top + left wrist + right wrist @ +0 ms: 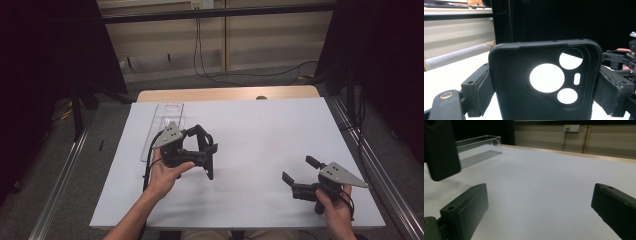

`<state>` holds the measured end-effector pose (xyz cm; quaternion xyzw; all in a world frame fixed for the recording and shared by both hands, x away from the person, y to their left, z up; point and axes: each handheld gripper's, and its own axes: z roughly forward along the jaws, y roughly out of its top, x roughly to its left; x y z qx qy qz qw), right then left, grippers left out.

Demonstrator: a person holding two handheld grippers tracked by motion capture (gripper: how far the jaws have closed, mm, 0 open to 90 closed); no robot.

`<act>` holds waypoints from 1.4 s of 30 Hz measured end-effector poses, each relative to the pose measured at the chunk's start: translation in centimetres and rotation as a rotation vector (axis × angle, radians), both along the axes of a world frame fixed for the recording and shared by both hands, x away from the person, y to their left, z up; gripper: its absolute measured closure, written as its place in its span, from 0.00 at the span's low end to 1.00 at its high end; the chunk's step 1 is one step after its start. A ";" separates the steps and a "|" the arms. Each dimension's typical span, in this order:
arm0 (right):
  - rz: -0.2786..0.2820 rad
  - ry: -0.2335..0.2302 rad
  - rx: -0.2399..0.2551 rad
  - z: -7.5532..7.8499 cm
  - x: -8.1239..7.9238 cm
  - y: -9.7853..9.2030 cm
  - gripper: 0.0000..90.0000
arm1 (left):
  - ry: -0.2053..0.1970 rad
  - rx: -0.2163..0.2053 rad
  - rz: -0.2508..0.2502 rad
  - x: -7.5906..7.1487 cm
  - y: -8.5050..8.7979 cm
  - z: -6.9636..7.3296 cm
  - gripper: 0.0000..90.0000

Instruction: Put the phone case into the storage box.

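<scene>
- The left gripper (207,152), held over the left-centre of the table, has its two jaws closed on a phone case (544,80), one padded jaw pressing each long edge.
- The phone case is matte black, of soft-looking rubbery material with rounded corners; it is held clear of the table surface and stands on edge between the jaws.
- In the left gripper view the case shows a raised rim along its top and sides, and a camera island with cut-outs: one large round hole, two smaller round holes and a small slot, the white table bright through them.
- The jaw pads (482,92) are dark and slightly fuzzy at the edges, set on angular black blocks with small screw holes.
- A grey three-cornered metal plate (170,134), dotted with small holes, sits on top of the left gripper; the left hand (165,175) wraps its handle from below.
- The right gripper (300,172) is at the near right of the table, its jaws spread wide with nothing between them; the right hand (336,205) holds its handle.
- In the right gripper view the two blocky black jaws stand well apart over bare table.
- The table (270,135) is covered by a smooth, matte white sheet, with a pale wooden edge at the far side.
- A clear plastic tray (162,125), long and rectangular with thin transparent walls, lies at the far left, just beyond the left gripper.
</scene>
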<state>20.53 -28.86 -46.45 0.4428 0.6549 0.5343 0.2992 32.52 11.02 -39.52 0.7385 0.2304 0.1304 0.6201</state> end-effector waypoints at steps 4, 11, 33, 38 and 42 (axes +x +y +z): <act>-0.053 0.005 -0.001 -0.2 -0.2 -0.6 0.01 | -0.011 0.003 0.020 -0.1 0.4 0.2 0.16; -0.063 -0.011 0.003 -0.1 -0.1 -1.1 0.00 | -0.011 -0.014 0.075 0.1 1.2 0.8 0.16; -0.034 -0.030 0.025 -0.1 -0.2 -0.8 0.00 | -0.036 -0.042 0.249 3.3 4.9 3.8 0.16; -0.025 -0.030 0.019 -0.2 -0.1 -0.9 0.00 | -0.039 -0.065 0.284 3.8 5.2 4.5 0.16; -0.025 -0.024 0.019 -0.2 -0.2 -1.0 0.00 | -0.052 -0.060 0.306 4.3 5.7 5.1 0.16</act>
